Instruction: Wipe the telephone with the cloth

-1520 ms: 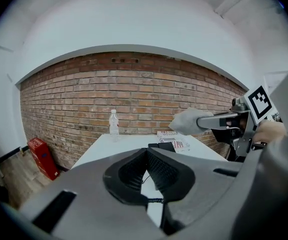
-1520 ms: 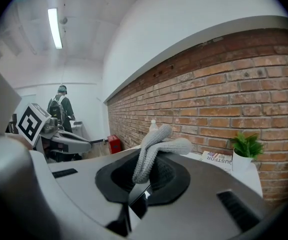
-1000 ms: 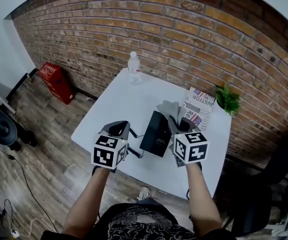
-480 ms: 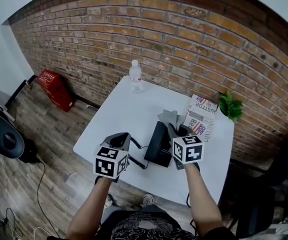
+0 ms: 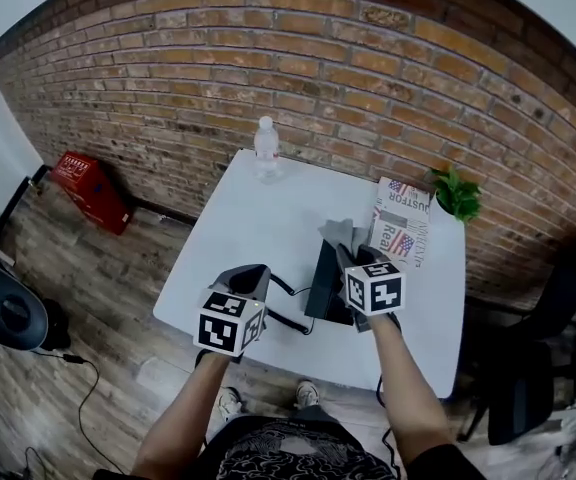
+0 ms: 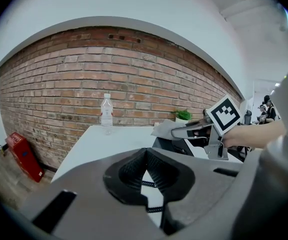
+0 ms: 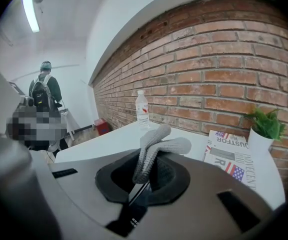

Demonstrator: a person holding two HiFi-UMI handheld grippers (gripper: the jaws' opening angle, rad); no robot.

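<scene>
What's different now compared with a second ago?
Little: the right claw, still clamping the grey cloth, seems to have edged left over the black telephone; the left claw eased slightly away. The bottle, magazine and plant stayed put.

One bench (image 5: 238, 238) in the room. On it I count one bottle (image 5: 266, 148), one phone (image 5: 326, 280), one cloth (image 5: 339, 234), one newspaper (image 5: 401, 226) and one plant (image 5: 455, 195). Two grippers: the left gripper (image 5: 257, 271) and the right gripper (image 5: 347, 254). One red crate (image 5: 89, 190) on the floor, one chair (image 5: 534, 368), and one person with a backpack (image 7: 45, 91) farther off.
</scene>
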